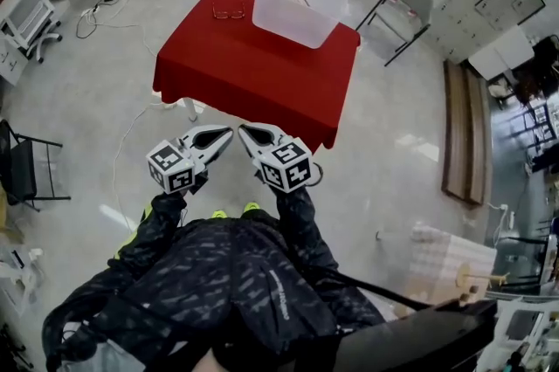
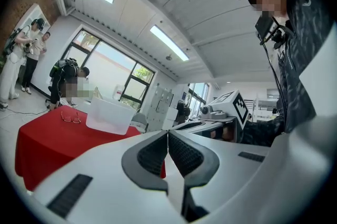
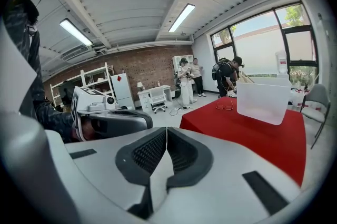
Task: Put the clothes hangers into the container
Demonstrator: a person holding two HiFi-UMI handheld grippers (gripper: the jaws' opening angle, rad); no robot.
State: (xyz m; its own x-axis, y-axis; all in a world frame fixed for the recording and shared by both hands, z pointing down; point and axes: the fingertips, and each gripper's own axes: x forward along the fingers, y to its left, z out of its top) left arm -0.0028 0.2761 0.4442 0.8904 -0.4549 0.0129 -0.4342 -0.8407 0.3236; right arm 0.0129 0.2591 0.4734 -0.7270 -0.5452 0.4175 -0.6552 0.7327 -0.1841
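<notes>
Short of the red table (image 1: pixel 253 73), I hold my left tongs (image 1: pixel 225 134) closed on nothing, tips pointing toward the table's near edge. Just right of them, my right tongs (image 1: pixel 246 133) are also closed and empty, their tips almost meeting the left pair's. On the table's far half a thin red hanger (image 1: pixel 229 11) lies flat just left of the clear container (image 1: pixel 293 23), outside it.
</notes>
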